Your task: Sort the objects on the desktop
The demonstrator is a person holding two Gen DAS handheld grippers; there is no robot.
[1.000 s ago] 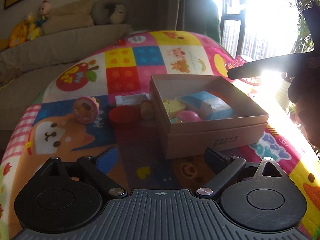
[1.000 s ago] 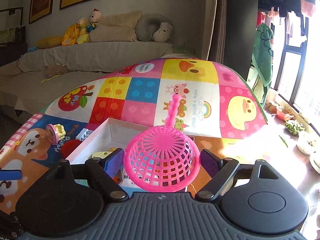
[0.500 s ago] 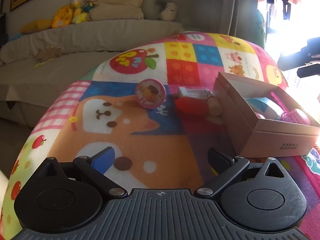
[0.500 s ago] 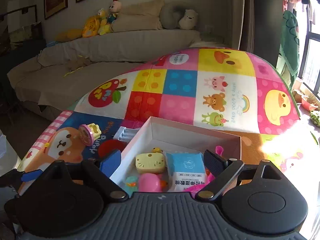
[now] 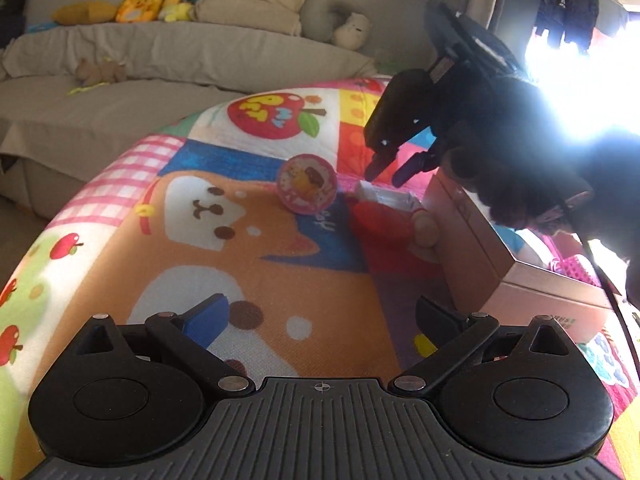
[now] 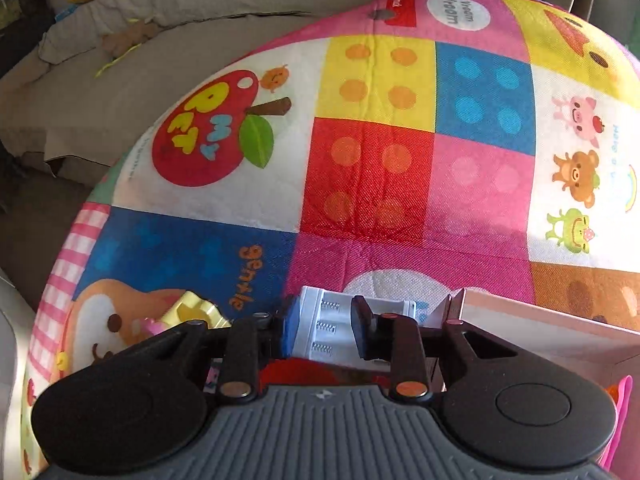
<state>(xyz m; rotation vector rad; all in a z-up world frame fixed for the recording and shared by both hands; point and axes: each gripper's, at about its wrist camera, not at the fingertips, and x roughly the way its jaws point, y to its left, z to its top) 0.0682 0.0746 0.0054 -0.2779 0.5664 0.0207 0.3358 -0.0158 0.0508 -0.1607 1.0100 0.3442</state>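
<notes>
White battery case [image 6: 328,320]: lies on the patterned mat [image 6: 372,160] that covers the worktop, just beside the near-left corner of the cardboard box [image 6: 540,320]. Three metal springs show along its inside.

Right claw [image 6: 324,332]: clenched to a narrow gap, pointing steeply down at the case. In its own view the blue pads sit either side of one section of the case, which runs on past the right-hand finger. From the left wrist view the fingertips stand at the upper edge of the case. Whether the pads actually bear on the plastic cannot be told. The hand [image 5: 520,160] carrying this claw is backlit by glare and appears only as a dark shape.

Left claw [image 5: 320,308]: released, fingers spread wide, nothing between them. It hangs over the dog print at the near end of the mat, well apart from the objects.

Other items on the mat:
- Round pink toy [image 5: 307,183], standing on edge, to the left of the case.
- Red dish [image 5: 382,220], touching or just beside the near side of the case.
- Small rounded tan piece [image 5: 426,228], between the dish and the box wall.

Box contents: pink mesh basket [image 5: 576,270] visible over the rim; the rest is hidden.

Background: sofa [image 5: 160,52] with soft toys along its back.
</notes>
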